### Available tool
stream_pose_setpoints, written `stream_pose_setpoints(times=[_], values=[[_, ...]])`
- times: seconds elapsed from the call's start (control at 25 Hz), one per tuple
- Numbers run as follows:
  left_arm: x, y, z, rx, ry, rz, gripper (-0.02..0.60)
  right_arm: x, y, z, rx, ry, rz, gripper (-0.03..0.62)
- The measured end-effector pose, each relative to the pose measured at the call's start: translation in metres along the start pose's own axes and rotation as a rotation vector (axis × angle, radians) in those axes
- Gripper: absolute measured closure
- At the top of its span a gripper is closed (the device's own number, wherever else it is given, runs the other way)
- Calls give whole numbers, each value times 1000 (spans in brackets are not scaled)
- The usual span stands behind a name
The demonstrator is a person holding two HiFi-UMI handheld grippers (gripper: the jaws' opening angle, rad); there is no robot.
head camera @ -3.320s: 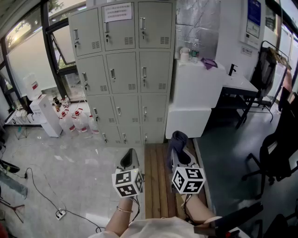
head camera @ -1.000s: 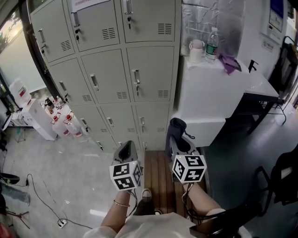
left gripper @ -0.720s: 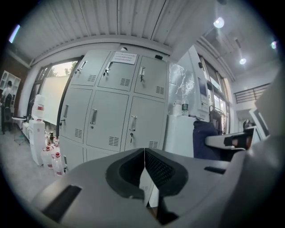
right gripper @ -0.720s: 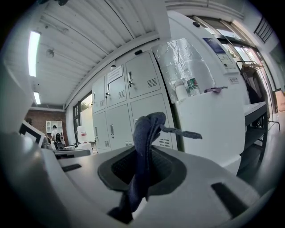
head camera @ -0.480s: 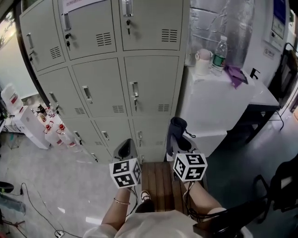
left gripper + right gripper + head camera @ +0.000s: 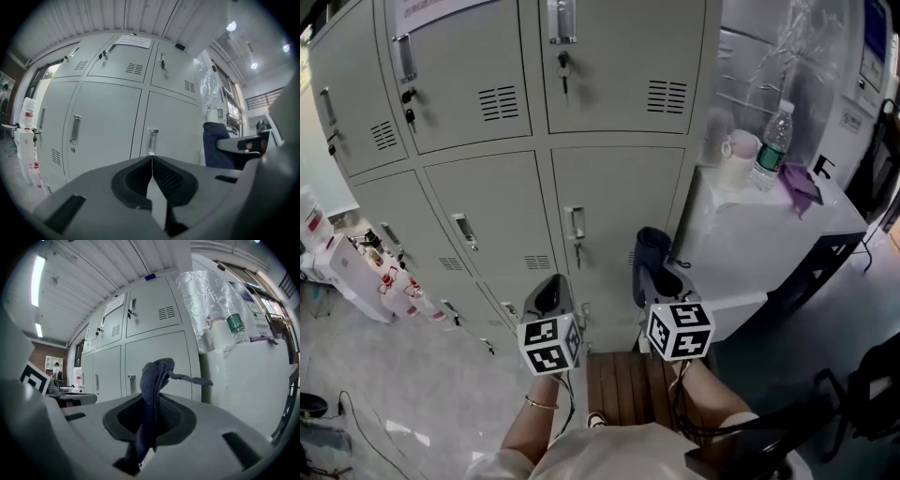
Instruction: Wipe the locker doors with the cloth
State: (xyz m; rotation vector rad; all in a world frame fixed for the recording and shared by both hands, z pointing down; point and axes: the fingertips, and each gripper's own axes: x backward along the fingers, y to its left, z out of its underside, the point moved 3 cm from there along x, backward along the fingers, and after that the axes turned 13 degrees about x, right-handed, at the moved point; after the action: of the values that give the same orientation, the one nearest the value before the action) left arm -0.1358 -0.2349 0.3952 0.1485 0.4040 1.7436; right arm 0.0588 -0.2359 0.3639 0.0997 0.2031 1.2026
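A bank of grey lockers (image 6: 506, 197) fills the wall ahead, each door with a chrome handle (image 6: 576, 223) and vent slots. My right gripper (image 6: 654, 277) is shut on a dark blue cloth (image 6: 651, 251), which sticks up past the jaw tips (image 6: 154, 376). It hovers a short way in front of the right column's middle door (image 6: 154, 362), not touching. My left gripper (image 6: 549, 292) is shut and empty, its jaws meeting in a line (image 6: 152, 159), pointed at the same door's handle (image 6: 151, 140).
A white cabinet (image 6: 750, 234) stands right of the lockers, with a mug (image 6: 738, 148), a water bottle (image 6: 772, 133) and a purple cloth (image 6: 801, 184) on top. Foil covers the wall behind. Bottles (image 6: 370, 258) and a white unit sit on the floor at left. Wooden slats (image 6: 623, 380) lie underfoot.
The person has walked up to the lockers. Both grippers now sit much nearer the doors, still shut, the cloth still in the right one.
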Motion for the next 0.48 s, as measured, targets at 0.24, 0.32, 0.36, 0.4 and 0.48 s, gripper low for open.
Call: stream_pose_setpoints(times=[0.24,0.32,0.36,0.4,0.48], values=[[-29,9,11,11,47,-36,572,-30,-6,10,9,33,-38,548],[-31,8,14,12,55,-53,572,-33,-10,13,2,39,-53,548],[-30,6,15,10,57,-58,572,-33,-11,14,-1,42,-62,549],[-29,3,15,5,58,-60,572,-32,-13,15,0,45,-69,548],[-28,-2,16,-8,56,-64,572,-31,-16,16,8,48,-82,548]])
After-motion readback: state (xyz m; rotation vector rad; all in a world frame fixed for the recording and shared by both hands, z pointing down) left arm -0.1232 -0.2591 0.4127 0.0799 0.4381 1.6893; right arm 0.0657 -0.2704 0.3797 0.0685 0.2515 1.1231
